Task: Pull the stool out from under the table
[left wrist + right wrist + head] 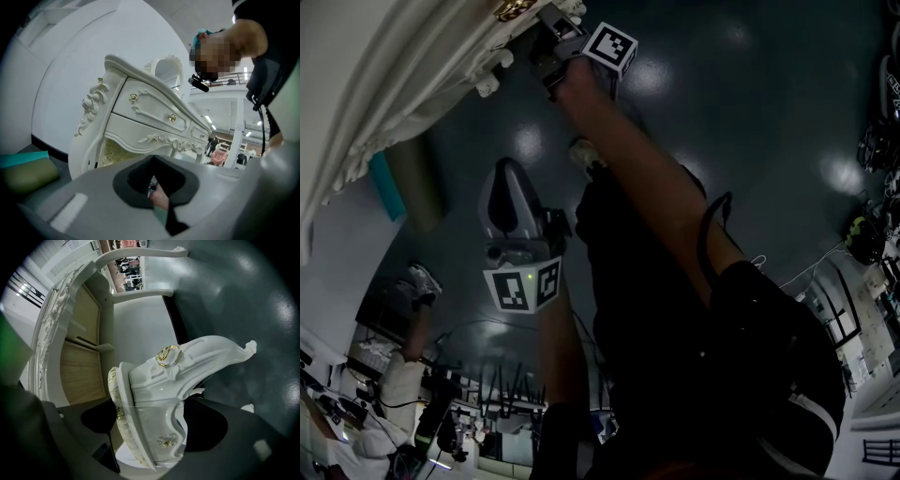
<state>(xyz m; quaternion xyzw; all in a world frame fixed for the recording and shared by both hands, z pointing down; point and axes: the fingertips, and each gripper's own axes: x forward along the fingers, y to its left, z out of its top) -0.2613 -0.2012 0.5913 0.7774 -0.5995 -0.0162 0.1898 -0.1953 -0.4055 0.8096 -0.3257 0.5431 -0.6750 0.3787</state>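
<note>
Up in the upper left of the head view, my right gripper (pixel 558 56) is reaching in low beside the white dressing table (pixel 140 108). In the right gripper view the jaws are pinched onto the stool (pixel 159 380) at its carved white corner, just under the gold rose. The stool fills the lower middle of that frame, tucked in by the table's wood underside at the left.

My left gripper (pixel 508 187) hangs at middle left of the head view with nothing on it that I can see. No view shows me whether its fingers are spread or together.

So I reckon this is the pull itself. I'd drag straight back along the dark floor (pixel 750 112), slow and level. That lacquer looks slippery, so no twisting, or the corner could slide out or a leg could clip the table.
</note>
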